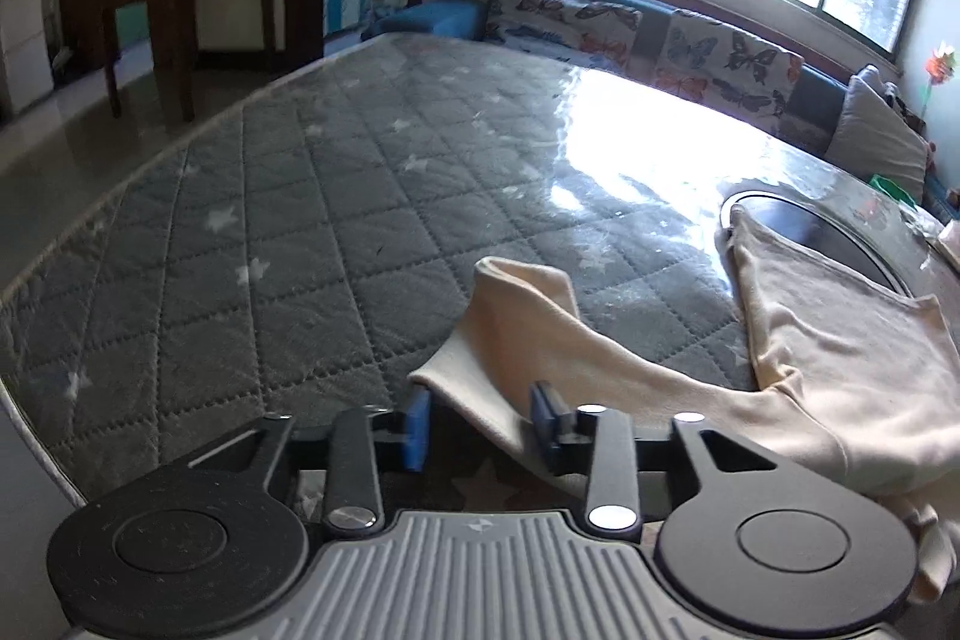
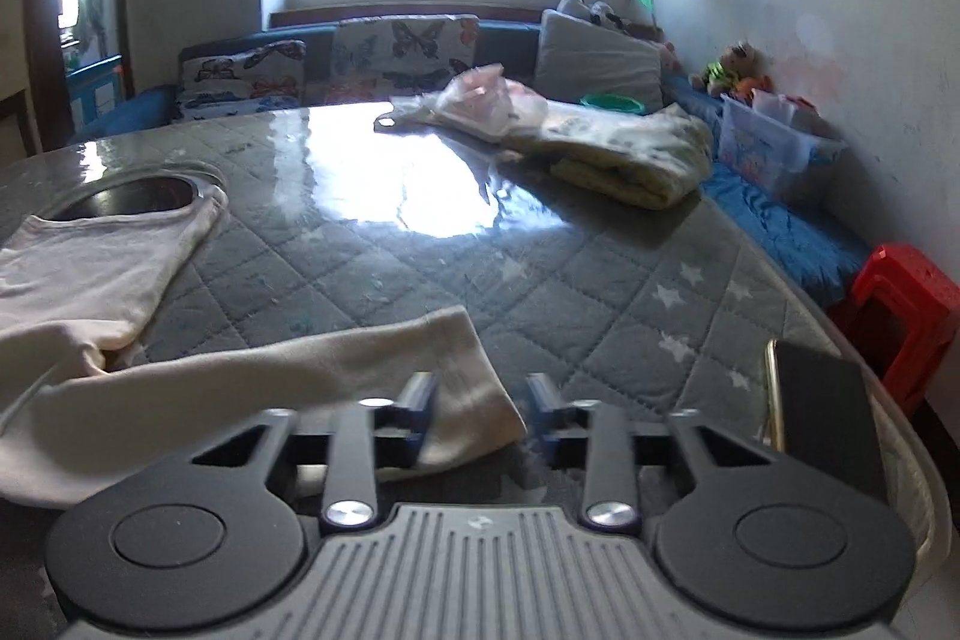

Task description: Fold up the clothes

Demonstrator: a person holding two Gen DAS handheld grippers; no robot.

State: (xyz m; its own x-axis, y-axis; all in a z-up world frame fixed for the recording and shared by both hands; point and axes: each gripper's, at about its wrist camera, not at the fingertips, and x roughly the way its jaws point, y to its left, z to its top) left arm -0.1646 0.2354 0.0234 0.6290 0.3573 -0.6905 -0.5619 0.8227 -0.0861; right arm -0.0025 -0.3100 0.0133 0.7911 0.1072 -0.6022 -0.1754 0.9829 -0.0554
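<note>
Left wrist view: the left claw (image 1: 480, 421) stands with jaws apart around a cream sleeve (image 1: 516, 334) of the shirt (image 1: 840, 340), which spreads toward 2 o'clock on the quilted bench (image 1: 270, 220). Right wrist view: the right claw (image 2: 480, 412) is also apart, the other sleeve (image 2: 312, 376) lying between its blue pads (image 2: 423, 400), the shirt body at 10 o'clock, a phone (image 2: 822, 400) at 3 o'clock.
</note>
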